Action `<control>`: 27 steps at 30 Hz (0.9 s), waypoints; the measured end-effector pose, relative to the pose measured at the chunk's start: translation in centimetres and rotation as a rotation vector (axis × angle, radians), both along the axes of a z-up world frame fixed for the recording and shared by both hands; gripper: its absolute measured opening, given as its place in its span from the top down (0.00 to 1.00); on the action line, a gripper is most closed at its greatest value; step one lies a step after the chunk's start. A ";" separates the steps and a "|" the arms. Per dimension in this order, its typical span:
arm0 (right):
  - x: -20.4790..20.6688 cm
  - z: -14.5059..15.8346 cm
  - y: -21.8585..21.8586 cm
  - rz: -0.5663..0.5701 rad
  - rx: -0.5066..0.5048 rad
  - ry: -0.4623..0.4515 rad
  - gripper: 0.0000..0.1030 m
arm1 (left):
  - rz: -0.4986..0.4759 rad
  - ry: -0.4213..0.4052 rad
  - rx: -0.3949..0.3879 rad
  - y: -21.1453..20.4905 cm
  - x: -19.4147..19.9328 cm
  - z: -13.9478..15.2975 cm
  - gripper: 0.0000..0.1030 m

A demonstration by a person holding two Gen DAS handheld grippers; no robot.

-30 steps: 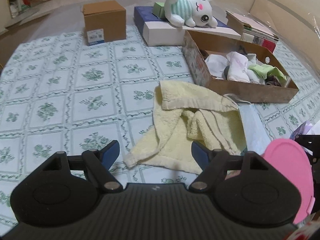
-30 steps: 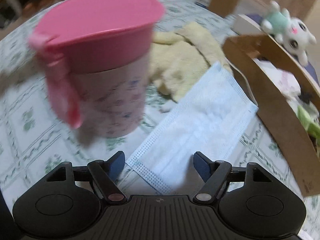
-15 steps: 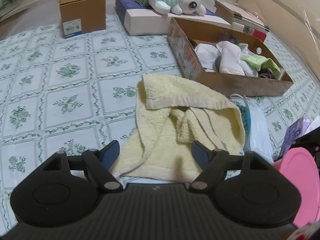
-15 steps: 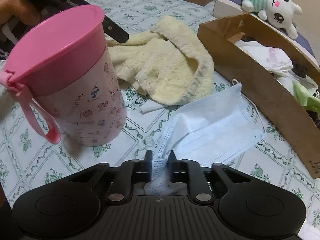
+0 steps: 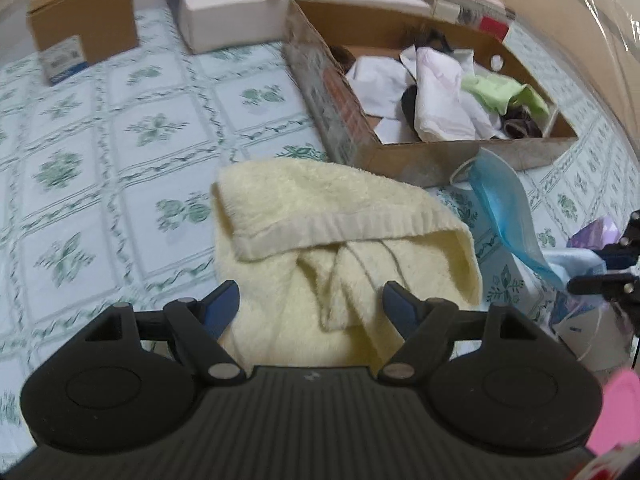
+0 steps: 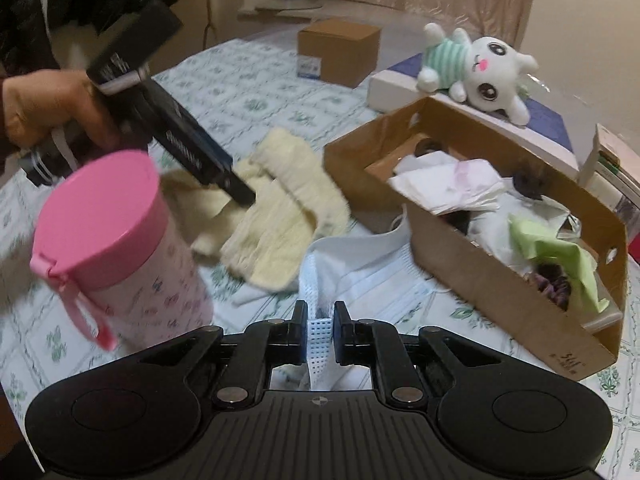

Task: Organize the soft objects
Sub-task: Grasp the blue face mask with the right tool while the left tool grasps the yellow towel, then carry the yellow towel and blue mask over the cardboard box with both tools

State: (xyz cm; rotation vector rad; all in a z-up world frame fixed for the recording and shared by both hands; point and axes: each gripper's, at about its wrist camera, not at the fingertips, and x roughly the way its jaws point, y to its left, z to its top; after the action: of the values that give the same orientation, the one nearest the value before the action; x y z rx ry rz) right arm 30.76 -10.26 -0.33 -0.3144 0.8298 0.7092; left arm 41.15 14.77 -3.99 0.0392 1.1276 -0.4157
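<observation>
My right gripper [image 6: 320, 334] is clamped on one edge of the face mask [image 6: 360, 268], which is feather-light and limp and trails to the tablecloth [image 5: 120, 128] beside the cardboard box [image 6: 500, 280]. My left gripper [image 5: 311, 300] hangs spread over the yellow towel [image 5: 320, 216]; it is soft and bulky, so I judge the folded hem the best hold.

The left hand-held gripper [image 5: 311, 300] angles steeply downward, jaws spread wide with nothing pressed between its blue pads. A hand [image 6: 44, 110] grips its handle. The right hand-held gripper [image 6: 320, 330] also tilts down, jaws just closed, pinching thin fabric.
</observation>
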 end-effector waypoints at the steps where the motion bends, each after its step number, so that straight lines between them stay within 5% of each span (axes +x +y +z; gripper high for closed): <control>1: 0.2 0.1 -0.2 -0.010 0.009 0.000 0.88 | -0.010 0.008 0.008 -0.4 0.5 -0.1 0.26; 10: 1.3 -0.2 -1.3 -0.044 0.036 0.004 0.88 | -0.110 0.052 0.073 -4.1 2.7 -0.9 0.26; 14: 1.6 -0.4 -1.5 -0.049 0.039 0.009 0.88 | -0.168 0.033 0.173 -5.8 2.3 -1.5 0.32; 19: 1.6 -0.1 -1.9 -0.059 0.054 0.003 0.88 | -0.150 0.015 0.167 -4.8 2.0 -0.7 0.78; 27: 0.6 2.1 -2.7 -0.082 0.084 -0.029 0.88 | -0.016 -0.052 0.104 -1.3 0.0 3.3 0.82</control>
State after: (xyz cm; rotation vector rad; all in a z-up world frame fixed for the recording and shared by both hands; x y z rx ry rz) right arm 31.37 -12.98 1.72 -0.2134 0.7785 0.6594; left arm 41.20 13.51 -0.72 0.1492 1.0970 -0.3680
